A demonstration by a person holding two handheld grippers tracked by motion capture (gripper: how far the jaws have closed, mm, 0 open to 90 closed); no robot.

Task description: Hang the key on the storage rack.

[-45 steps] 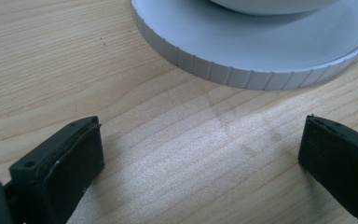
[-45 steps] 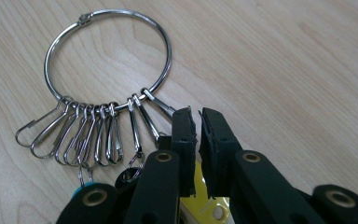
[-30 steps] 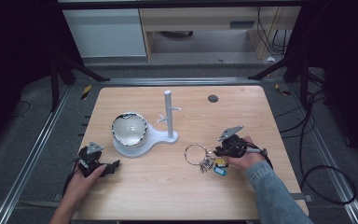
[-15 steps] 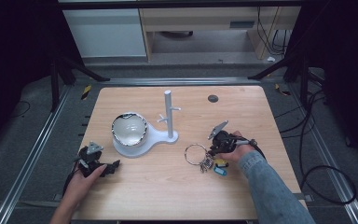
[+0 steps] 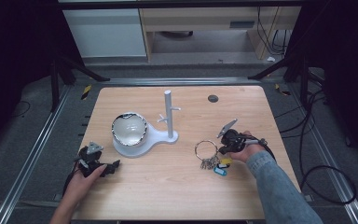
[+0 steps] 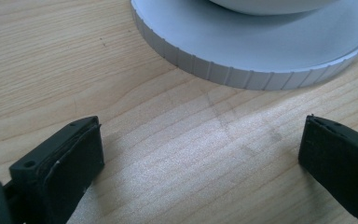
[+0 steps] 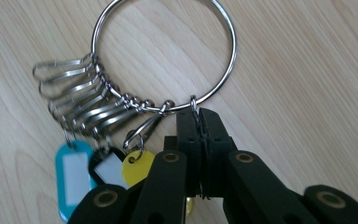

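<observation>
A large steel key ring (image 5: 197, 150) lies on the wooden table right of centre, with several snap clips (image 7: 74, 93) and blue (image 7: 73, 175), black (image 7: 105, 168) and yellow (image 7: 137, 165) tags hanging from it. My right gripper (image 5: 223, 148) sits at the ring's right side. Its jaws (image 7: 198, 119) are shut on one small clip hanging from the key ring (image 7: 234, 46). My left gripper (image 5: 114, 167) rests near the table's front left and is open (image 6: 200, 154) with bare wood between its fingers. It points at the white stand base (image 6: 261, 51).
A white stand (image 5: 161, 137) with an upright pegged post (image 5: 168, 114) and a shiny bowl (image 5: 129, 129) on its round base is at mid-table. A dark round hole (image 5: 213, 98) marks the far right of the table top.
My right gripper has edged left towards the key ring and tilted a little. The left gripper has stayed where it was.
</observation>
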